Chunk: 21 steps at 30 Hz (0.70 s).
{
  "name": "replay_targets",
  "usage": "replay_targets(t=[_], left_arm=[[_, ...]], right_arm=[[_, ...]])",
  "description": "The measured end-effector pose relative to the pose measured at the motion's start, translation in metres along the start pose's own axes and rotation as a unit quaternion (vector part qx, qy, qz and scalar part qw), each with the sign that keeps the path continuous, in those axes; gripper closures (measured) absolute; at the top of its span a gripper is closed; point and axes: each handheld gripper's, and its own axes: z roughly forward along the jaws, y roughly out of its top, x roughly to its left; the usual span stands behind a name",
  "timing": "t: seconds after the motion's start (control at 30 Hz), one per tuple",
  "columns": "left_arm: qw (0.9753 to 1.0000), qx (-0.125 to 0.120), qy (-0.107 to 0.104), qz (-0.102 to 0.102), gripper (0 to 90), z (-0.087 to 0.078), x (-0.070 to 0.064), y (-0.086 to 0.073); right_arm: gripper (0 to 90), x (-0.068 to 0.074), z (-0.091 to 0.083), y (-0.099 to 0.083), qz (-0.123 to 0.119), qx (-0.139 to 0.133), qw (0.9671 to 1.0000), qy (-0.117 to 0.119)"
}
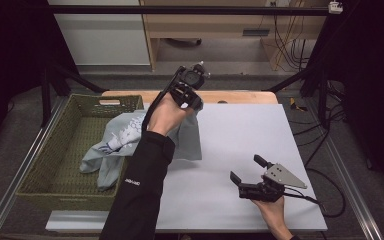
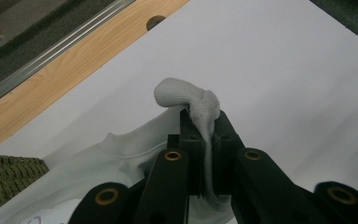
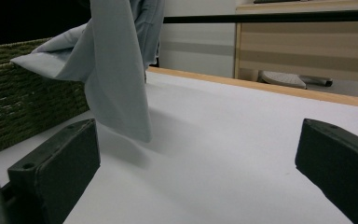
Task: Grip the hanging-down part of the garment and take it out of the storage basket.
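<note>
A pale grey-blue shirt [image 1: 121,137] with a white print hangs from my left gripper [image 1: 194,102], which is held up above the table's far edge. The shirt's lower part trails over the rim of the green woven basket [image 1: 60,150]. In the left gripper view the gripper [image 2: 207,119] is shut on a bunched fold of the shirt [image 2: 186,95]. My right gripper [image 1: 246,170] stands open low over the white table sheet [image 1: 240,135] at the front right, nothing between its jaws. The right gripper view shows the hanging shirt [image 3: 116,70] ahead at the left.
The green basket sits at the table's left side. A wooden strip [image 1: 230,96] runs along the table's far edge. A black frame bar [image 1: 180,10] crosses overhead. Cables [image 1: 290,45] lie on the floor beyond.
</note>
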Motion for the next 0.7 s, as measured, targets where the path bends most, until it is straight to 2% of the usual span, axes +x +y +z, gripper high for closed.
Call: replay_targets(t=[0.13, 0.2, 0.27, 0.3, 0.33, 0.43, 0.47, 0.5, 0.53, 0.63, 0.67, 0.7], left_arm=[[1.0000, 0.001, 0.001, 0.002, 85.1, -0.001, -0.001, 0.002], [1.0000, 0.000, 0.002, 0.003, 85.1, -0.002, -0.001, 0.001], [1.0000, 0.000, 0.001, 0.003, 85.1, -0.003, -0.001, 0.001], [1.0000, 0.001, 0.003, 0.003, 85.1, -0.004, -0.001, 0.000], [1.0000, -0.001, 0.001, 0.003, 85.1, -0.004, 0.000, 0.000], [1.0000, -0.001, 0.002, 0.002, 85.0, -0.005, 0.001, -0.001], [1.0000, -0.001, 0.002, 0.003, 85.1, -0.005, 0.000, -0.001], [1.0000, -0.001, 0.002, 0.003, 85.1, -0.005, 0.000, -0.001], [1.0000, -0.001, 0.002, 0.003, 85.0, -0.005, 0.000, -0.001], [1.0000, -0.001, 0.002, 0.005, 85.1, -0.005, 0.000, -0.001], [1.0000, 0.000, 0.002, 0.005, 85.1, -0.005, 0.000, -0.001], [1.0000, 0.000, 0.002, 0.005, 85.1, -0.005, 0.000, -0.001]], right_arm=[[0.5, 0.000, 0.000, 0.001, 0.003, -0.004, 1.0000, 0.002], [0.5, -0.003, 0.000, 0.001, -0.011, -0.009, 0.9999, 0.003], [0.5, 0.000, -0.001, 0.003, 0.015, -0.007, 0.9998, 0.008], [0.5, -0.002, -0.001, 0.003, 0.001, -0.005, 1.0000, 0.005], [0.5, -0.003, 0.000, 0.003, 0.002, -0.013, 0.9999, 0.008], [0.5, -0.004, 0.000, 0.006, -0.011, -0.012, 0.9998, 0.011], [0.5, -0.002, 0.000, 0.008, 0.006, -0.013, 0.9998, 0.014], [0.5, -0.003, 0.001, 0.008, -0.002, -0.015, 0.9998, 0.015], [0.5, -0.001, 0.002, 0.009, 0.004, -0.013, 0.9998, 0.012], [0.5, -0.001, 0.005, 0.012, -0.009, -0.012, 0.9997, 0.019], [0.5, 0.002, 0.006, 0.013, 0.001, -0.007, 0.9997, 0.021], [0.5, 0.002, 0.008, 0.014, -0.008, -0.010, 0.9995, 0.028]])
